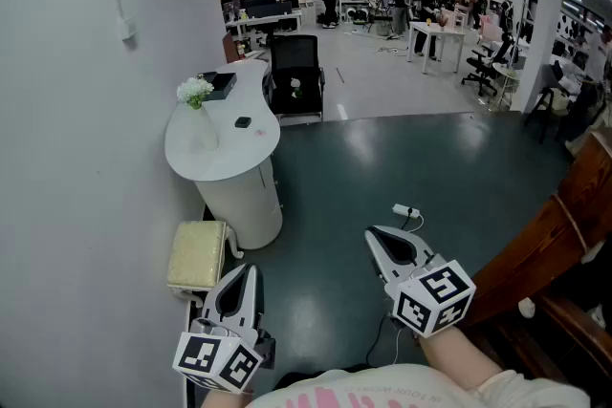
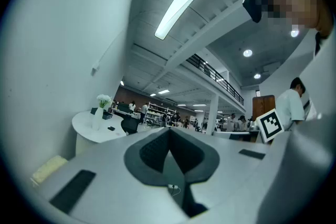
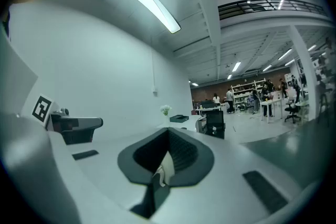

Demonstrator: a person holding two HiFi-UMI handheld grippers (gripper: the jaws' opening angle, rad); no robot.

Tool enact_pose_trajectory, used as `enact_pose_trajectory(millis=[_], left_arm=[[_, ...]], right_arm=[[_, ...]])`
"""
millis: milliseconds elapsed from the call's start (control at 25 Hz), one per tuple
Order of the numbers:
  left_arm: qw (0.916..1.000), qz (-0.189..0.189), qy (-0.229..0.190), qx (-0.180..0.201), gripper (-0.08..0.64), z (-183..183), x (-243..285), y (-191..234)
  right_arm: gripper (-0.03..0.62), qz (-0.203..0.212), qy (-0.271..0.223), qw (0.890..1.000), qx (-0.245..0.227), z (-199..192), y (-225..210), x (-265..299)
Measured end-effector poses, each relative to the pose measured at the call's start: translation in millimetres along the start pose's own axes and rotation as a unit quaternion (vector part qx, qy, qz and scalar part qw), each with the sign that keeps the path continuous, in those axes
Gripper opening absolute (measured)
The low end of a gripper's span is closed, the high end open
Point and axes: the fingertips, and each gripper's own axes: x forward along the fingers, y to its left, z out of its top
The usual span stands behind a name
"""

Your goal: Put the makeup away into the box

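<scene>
No makeup and no box show in any view. Both grippers are held level in the air over a dark green floor. In the head view my left gripper is at the lower left near the wall, and my right gripper is right of it, a little further forward. In the left gripper view the left gripper has its dark pads meeting at the tip, with nothing between them. The right gripper looks the same in its own view: shut and empty.
A white rounded counter stands ahead on the left with a vase of white flowers and a black tray. Behind it is a black office chair. A cream stool sits by the wall, and a white power strip lies on the floor. Wooden furniture stands at the right.
</scene>
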Motion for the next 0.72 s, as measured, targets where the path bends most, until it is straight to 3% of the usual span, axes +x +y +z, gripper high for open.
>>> enact_pose_trajectory(millis=[160, 720], left_arm=[[0.9998, -0.006, -0.015, -0.006, 0.002, 4, 7, -11], [0.9997, 0.008, 0.022, -0.007, 0.003, -22, 29, -4]], right_arm=[[-0.003, 0.000, -0.005, 1.000, -0.001, 1, -11, -1], [-0.002, 0.029, -0.014, 0.998, 0.047, -16, -25, 16]])
